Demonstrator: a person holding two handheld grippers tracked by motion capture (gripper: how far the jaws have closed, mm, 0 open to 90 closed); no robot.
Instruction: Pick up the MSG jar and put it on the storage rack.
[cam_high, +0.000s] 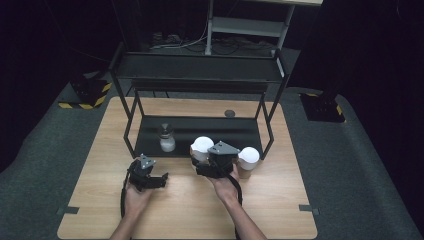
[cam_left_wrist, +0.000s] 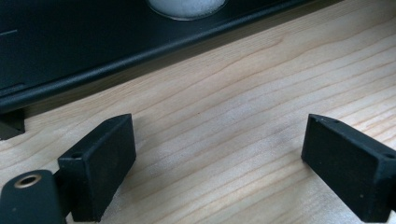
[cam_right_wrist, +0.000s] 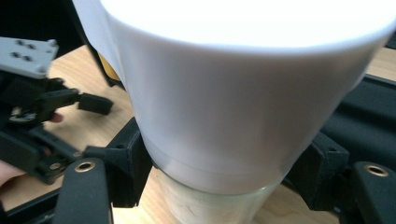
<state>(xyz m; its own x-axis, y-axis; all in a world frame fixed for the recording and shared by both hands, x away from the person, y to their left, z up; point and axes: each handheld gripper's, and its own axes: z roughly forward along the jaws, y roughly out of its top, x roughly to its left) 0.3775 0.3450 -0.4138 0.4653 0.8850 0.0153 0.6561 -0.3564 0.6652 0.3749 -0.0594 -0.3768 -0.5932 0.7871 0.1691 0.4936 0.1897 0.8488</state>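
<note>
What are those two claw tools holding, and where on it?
The right gripper clamps a white-capped jar just below its cap. The left gripper, jaws open, holds nothing.

I take the wooden table (cam_high: 280, 200) as my landmark. It stands on a dark grey carpet (cam_high: 365, 170), which goes around it on all sides. On the far half of the table I see a black metal rack (cam_high: 200, 67) with a low shelf and a high shelf. Behind the table, past the rack, a pale metal frame (cam_high: 247, 25) rises, and cables (cam_high: 190, 44) lie on the floor at its foot. Left and right of the table's far corners sit two black blocks with yellow stripes (cam_high: 90, 92). Beyond them the room is dark; light falls mostly on the table.
</note>
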